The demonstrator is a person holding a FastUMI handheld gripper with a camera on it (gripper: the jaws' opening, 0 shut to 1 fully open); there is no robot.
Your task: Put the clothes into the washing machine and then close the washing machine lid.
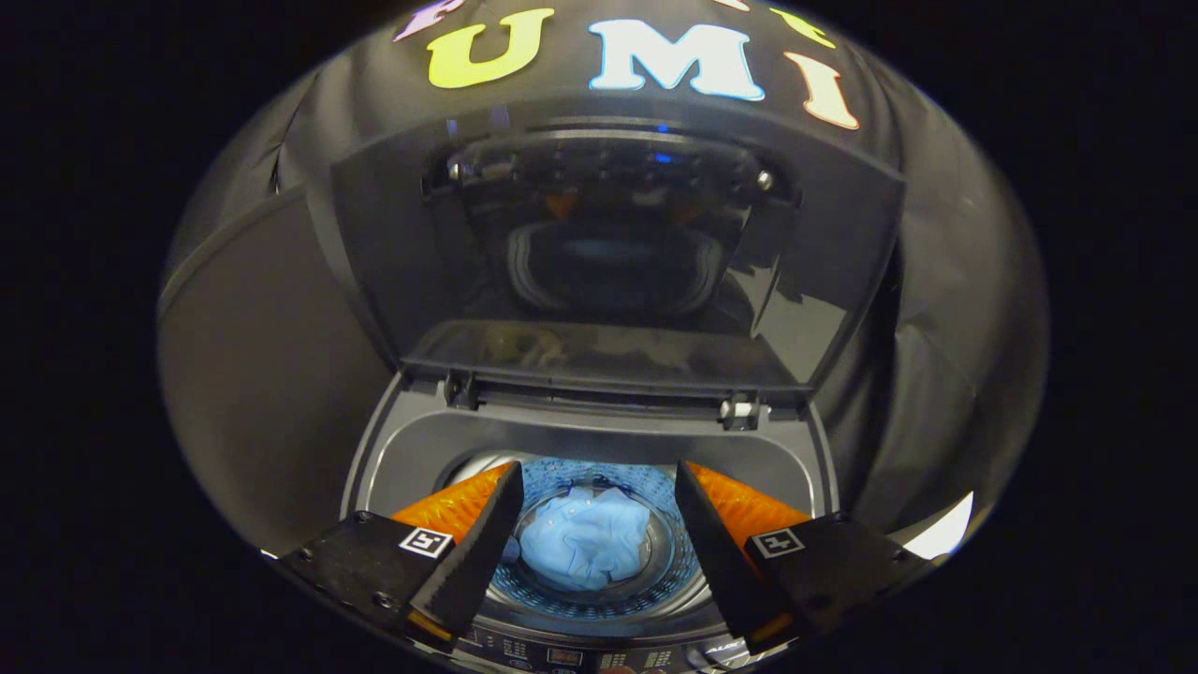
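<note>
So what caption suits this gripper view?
Open hand-held gripper above the washing machine drum, blue garment inside, lid raised.

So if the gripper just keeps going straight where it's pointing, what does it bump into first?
Probably the blue garment lying in the washer drum. The open gripper aims down into it, empty, though depth is hard to judge.

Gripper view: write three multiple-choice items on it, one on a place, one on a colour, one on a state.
1. Where does the garment lie?
A. in the washing machine drum
B. on the raised lid
C. between pressed fingers

2. What colour is the garment?
A. red
B. light blue
C. white

3. How does the washing machine lid stand?
A. shut flat
B. taken off
C. raised open on its hinges

Key: 1 A, the cloth sits down in the drum beyond the fingers; 2 B, it reads pale blue; 3 C, the lid stands upright behind the opening. The gripper hangs open above the drum, holding nothing.
</note>
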